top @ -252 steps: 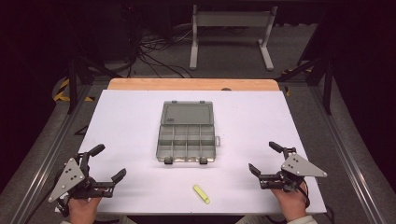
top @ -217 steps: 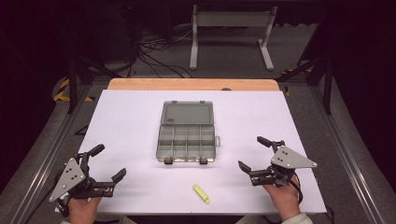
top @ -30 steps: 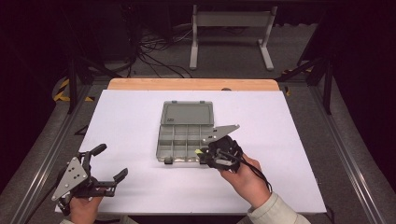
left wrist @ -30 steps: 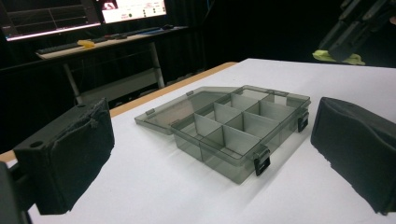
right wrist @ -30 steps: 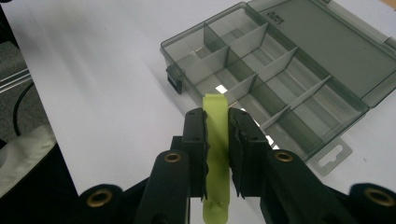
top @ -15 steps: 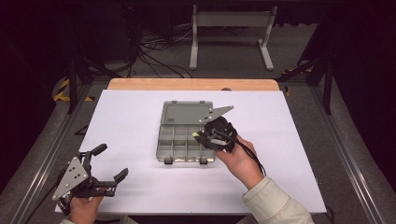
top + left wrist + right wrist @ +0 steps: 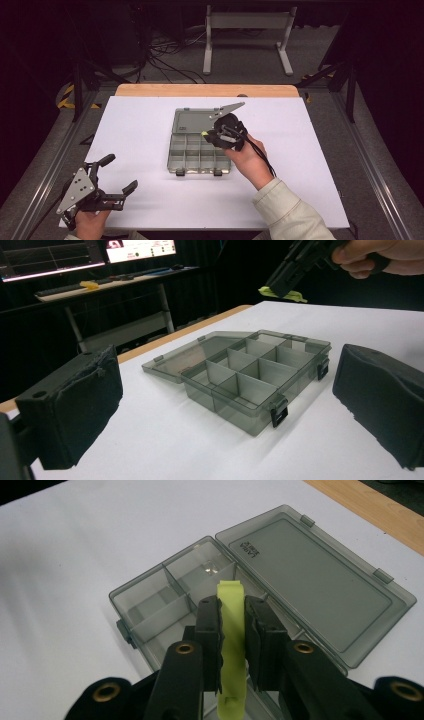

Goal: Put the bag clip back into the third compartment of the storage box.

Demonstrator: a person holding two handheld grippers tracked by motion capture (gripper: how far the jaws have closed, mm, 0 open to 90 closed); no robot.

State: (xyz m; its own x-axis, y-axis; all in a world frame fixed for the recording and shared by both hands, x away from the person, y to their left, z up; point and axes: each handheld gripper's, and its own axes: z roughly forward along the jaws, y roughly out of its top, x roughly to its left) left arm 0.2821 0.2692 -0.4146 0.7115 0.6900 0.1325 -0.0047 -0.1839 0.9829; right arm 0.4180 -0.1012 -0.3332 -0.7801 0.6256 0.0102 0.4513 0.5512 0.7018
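Note:
A smoky grey compartment box (image 7: 192, 150) lies open in the middle of the white table, its lid (image 7: 192, 121) flat on the far side. My right gripper (image 7: 207, 134) hovers over the box's far right compartments, shut on a small yellow-green strip (image 7: 204, 133). In the right gripper view the strip (image 7: 231, 600) stands pinched between the pads, its tip sticking out above the divided box (image 7: 150, 605) and beside the lid (image 7: 310, 575). My left gripper (image 7: 120, 173) rests open near the table's front left corner. In its view the box (image 7: 235, 385) lies ahead with the strip (image 7: 285, 294) above it.
The white table (image 7: 320, 165) ends in a wooden strip (image 7: 205, 90) at the far edge. Metal rails run along both sides. A white stand (image 7: 247, 30) and cables sit on the dark floor beyond. A person's sleeve (image 7: 287, 210) crosses the front right.
The right gripper has carried the yellow-green strip from the box's front right corner farther back over the compartments, toward the lid. The left gripper has stayed put.

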